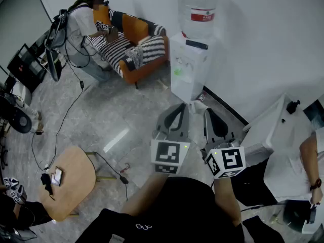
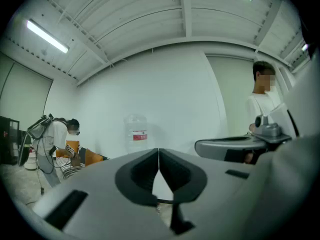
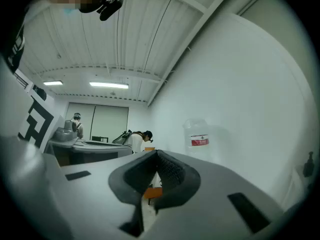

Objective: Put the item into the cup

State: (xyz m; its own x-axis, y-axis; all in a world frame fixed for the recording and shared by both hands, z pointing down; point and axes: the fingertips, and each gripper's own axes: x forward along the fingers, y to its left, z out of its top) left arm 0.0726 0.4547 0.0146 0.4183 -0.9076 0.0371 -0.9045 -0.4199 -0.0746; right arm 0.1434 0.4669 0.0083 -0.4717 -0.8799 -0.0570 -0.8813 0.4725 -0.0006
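Both grippers are raised and aimed at the water dispenser [image 1: 188, 65]. Your left gripper [image 1: 178, 107] has its fingers pressed together on nothing, and your right gripper [image 1: 208, 111] likewise. No item or cup shows in any view, so its bearing from your fingers can't be told. The head view shows the floor [image 1: 101, 120] before the dispenser. The gripper views show only its bottle [image 3: 199, 134], against the wall.

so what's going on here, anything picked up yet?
Nothing is in hand yet. The person holds the left tool and the right tool side by side out in front. Both are shut and empty, and point toward the water dispenser by the wall. No cup or item shows in any view. A second person bends over the orange sofa.
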